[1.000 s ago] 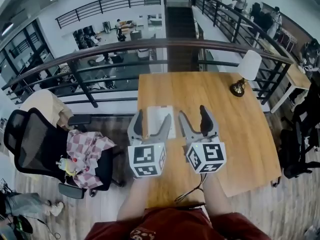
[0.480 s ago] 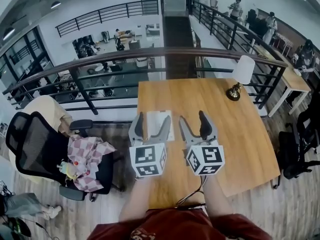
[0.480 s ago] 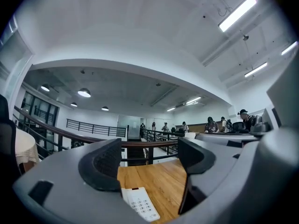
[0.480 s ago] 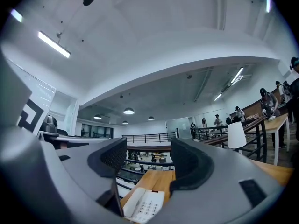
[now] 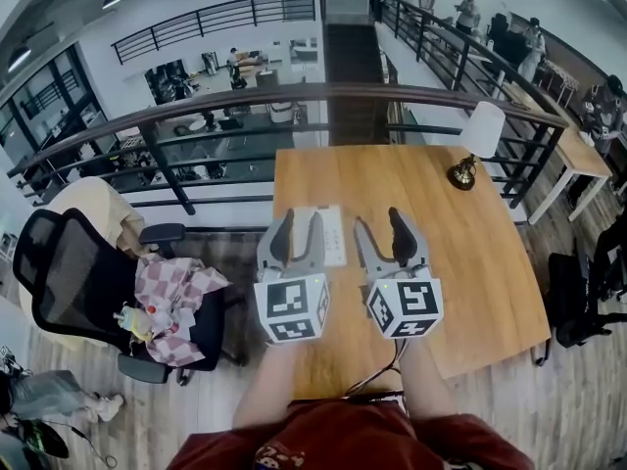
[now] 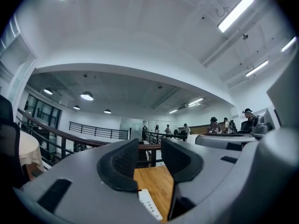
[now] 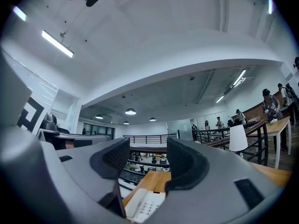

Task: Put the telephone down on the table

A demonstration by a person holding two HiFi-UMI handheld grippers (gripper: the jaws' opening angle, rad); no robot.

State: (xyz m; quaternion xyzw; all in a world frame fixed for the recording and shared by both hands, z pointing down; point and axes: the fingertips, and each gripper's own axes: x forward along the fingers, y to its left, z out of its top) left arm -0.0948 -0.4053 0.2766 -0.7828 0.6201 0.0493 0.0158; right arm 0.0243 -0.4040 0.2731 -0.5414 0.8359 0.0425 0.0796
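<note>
White telephone [image 5: 334, 238] flat on the desk [image 5: 470, 262], near its left edge, held by nothing. Above the desk, left hand-held gripper [image 5: 299, 235] just narrowed, half spread, pinching nothing; right hand-held gripper [image 5: 382, 238] spread wide, empty. Looks put down already.

On my feed the table [image 5: 470, 262] reads as warm wood with a fine straight grain, smooth and satin rather than shiny. The telephone [image 5: 333, 239] is white plastic, smooth with a faint sheen. The lamp [image 5: 487, 130] has a matt white shade, cloth or paper I can't tell, over a glossy brass-coloured metal base. The chair [image 5: 69, 272] has a black mesh back, with soft, crumpled checked cloth [image 5: 171, 292] on it. The railing [image 5: 196, 101] looks like dark, smooth metal.
</note>
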